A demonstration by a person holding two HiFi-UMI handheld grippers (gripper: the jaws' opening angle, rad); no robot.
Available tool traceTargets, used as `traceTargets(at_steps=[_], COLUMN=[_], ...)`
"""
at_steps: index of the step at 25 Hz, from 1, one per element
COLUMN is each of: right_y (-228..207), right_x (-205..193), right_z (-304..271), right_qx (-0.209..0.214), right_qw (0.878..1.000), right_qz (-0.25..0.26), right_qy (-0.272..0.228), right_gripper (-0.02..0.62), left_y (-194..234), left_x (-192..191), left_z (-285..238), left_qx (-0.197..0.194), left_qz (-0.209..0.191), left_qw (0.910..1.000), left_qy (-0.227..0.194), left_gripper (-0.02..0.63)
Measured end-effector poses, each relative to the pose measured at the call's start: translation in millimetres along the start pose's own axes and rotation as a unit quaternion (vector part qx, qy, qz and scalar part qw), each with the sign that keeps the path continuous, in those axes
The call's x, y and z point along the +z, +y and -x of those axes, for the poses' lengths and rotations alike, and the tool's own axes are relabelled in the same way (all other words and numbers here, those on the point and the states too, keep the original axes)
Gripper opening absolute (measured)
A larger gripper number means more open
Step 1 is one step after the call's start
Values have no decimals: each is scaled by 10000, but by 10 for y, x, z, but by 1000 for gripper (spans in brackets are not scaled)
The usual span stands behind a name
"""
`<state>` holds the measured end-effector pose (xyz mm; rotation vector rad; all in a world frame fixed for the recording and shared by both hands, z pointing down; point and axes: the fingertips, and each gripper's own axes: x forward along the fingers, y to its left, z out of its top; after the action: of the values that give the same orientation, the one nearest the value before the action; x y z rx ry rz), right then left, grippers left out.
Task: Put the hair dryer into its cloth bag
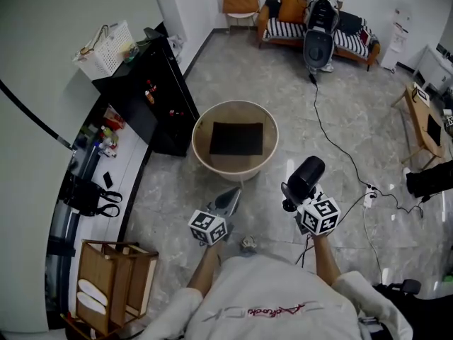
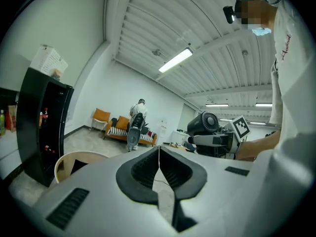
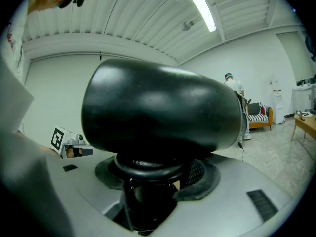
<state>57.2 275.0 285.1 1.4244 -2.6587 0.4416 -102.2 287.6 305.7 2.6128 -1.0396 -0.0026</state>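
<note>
Two steps are left, I think: open the bag (image 1: 236,139) and slip the dryer (image 1: 308,171) in. The dryer is up in the air, low and right of the middle in the head view, well apart from the bag. The right gripper (image 3: 148,194) has its jaws tight on the dryer's handle. The left gripper (image 2: 159,154) has its jaws closed, with nothing held. The bag, a flat black cloth as far as I can tell, lies in the middle of a round table (image 1: 202,134). Nothing is in it yet. The floor (image 1: 233,69) is grey stone. A black cabinet (image 1: 152,94) stands at the left, and a striped sofa (image 1: 279,30) is at the top.
</note>
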Motion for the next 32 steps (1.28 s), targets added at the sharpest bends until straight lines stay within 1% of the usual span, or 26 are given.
traceTargets(at_steps=[6,13,18,22,27,32], right_y=[-185,-323,-326,-314,-374,-456], right_x=[165,245,116,29,-2,-8], right_z=[-470,-854,-886,-887,-879,-906], right_qx=[-122,-277,-363,-424,-511,-544], right_qw=[9999,9994,9992,9990,9985,9983], right_qz=[-12,-74,-95,-138,-185,-193], right_qy=[-117,-205,-97,17,13,18], right_gripper=[253,253,253,253,253,253], left_y=[441,837,923,910,886,949], left_x=[168,264,161,62,-8,2], left_z=[-319,-507,-554,-582,-650,-742], left_qx=[-174,-305,-388,-489,-617,-625], left_qz=[-79,-140,-47,43,48,16], left_qw=[9998,9994,9991,9984,9973,9972], left_qy=[25,111,189,284,391,417], left_gripper=[34,34,34,34,34,34])
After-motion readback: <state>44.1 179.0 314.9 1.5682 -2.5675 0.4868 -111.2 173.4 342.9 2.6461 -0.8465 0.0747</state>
